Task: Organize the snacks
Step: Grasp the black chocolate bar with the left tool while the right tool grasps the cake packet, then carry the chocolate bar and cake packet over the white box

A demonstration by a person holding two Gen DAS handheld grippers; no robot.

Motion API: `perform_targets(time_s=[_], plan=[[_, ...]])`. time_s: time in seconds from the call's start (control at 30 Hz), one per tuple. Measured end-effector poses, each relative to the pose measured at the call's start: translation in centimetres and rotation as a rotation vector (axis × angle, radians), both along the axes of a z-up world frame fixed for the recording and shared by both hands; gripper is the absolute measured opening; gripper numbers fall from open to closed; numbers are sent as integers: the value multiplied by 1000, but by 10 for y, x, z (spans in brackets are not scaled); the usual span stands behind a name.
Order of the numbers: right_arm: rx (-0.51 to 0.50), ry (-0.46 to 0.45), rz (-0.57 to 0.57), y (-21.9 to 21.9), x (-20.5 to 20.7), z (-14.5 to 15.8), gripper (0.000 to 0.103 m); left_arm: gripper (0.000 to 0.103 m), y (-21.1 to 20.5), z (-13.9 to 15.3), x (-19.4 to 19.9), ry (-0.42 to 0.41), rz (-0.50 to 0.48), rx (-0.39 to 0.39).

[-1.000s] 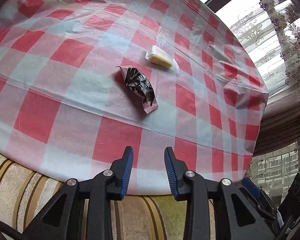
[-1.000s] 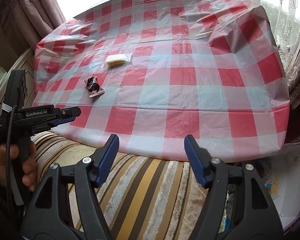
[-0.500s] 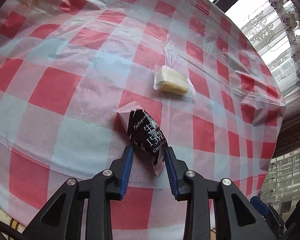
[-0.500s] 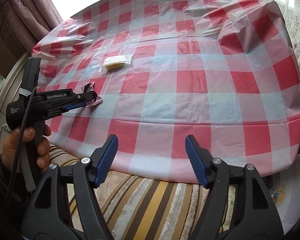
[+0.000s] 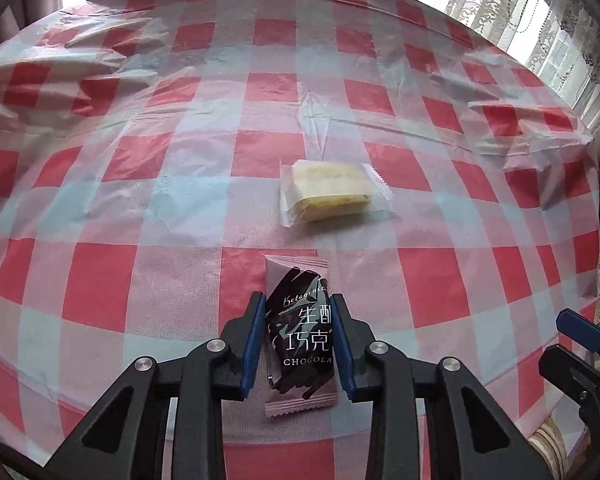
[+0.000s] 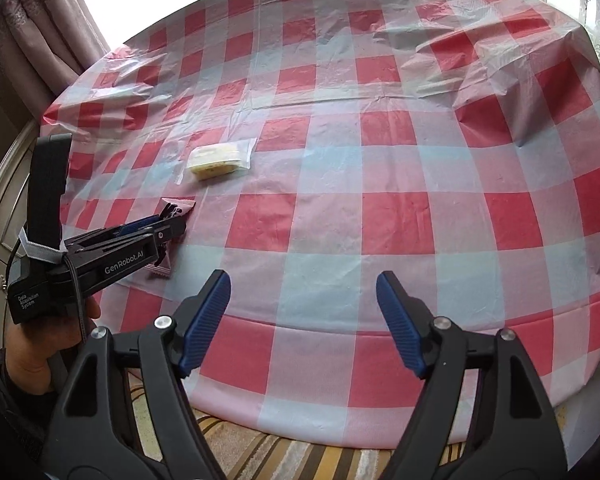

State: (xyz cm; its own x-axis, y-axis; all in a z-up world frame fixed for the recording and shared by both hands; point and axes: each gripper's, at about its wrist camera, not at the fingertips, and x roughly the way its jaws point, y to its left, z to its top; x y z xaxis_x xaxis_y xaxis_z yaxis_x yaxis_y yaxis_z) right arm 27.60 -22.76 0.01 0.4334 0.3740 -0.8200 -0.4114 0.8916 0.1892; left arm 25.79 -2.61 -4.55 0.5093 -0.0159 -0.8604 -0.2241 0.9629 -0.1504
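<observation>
A black and pink chocolate packet [image 5: 300, 332] lies on the red-checked tablecloth [image 5: 140, 200], between the two blue pads of my left gripper [image 5: 298, 308]. The pads stand on either side of it and touch its edges. A clear-wrapped yellow cake [image 5: 332, 194] lies just beyond it on the cloth. In the right wrist view the left gripper [image 6: 168, 220] covers most of the packet [image 6: 178, 208], and the cake [image 6: 218, 160] lies behind it. My right gripper [image 6: 304, 292] is open and empty over the table's near edge.
The tablecloth is wrinkled and puckered at the far left [image 5: 72, 60] and far right [image 5: 532, 140]. A striped sofa cushion [image 6: 300, 456] lies under the near table edge. Curtains [image 6: 28, 20] and a bright window are behind the table.
My left gripper moved forward over the table and turned, so the chocolate packet now sits between its pads, which have come in against it. The right gripper moved slightly forward, still open.
</observation>
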Motion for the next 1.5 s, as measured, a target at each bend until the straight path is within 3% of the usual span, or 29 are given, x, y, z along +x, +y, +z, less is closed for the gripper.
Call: perform_targets(time_s=[0.23, 0.43, 0.63, 0.93, 1.13, 1.27, 1.5], plan=[[-70, -85, 147, 70, 26, -2, 83, 32, 43, -1, -13, -52, 142, -98], [10, 6, 123, 113, 55, -15, 84, 32, 77, -3, -27, -97, 265, -155], [-33, -32, 139, 151, 70, -21, 83, 32, 80, -4, -28, -114, 265, -170], [-96, -19, 104, 164, 83, -41, 83, 32, 85, -5, -32, -134, 264, -213], [-161, -66, 132, 169, 73, -46, 75, 32, 86, -5, -32, -137, 265, -220], [-157, -79, 135, 164, 67, -44, 67, 32, 86, -5, -33, -137, 265, -219], [-133, -66, 127, 155, 51, -42, 65, 32, 86, -5, -33, -137, 265, -225]])
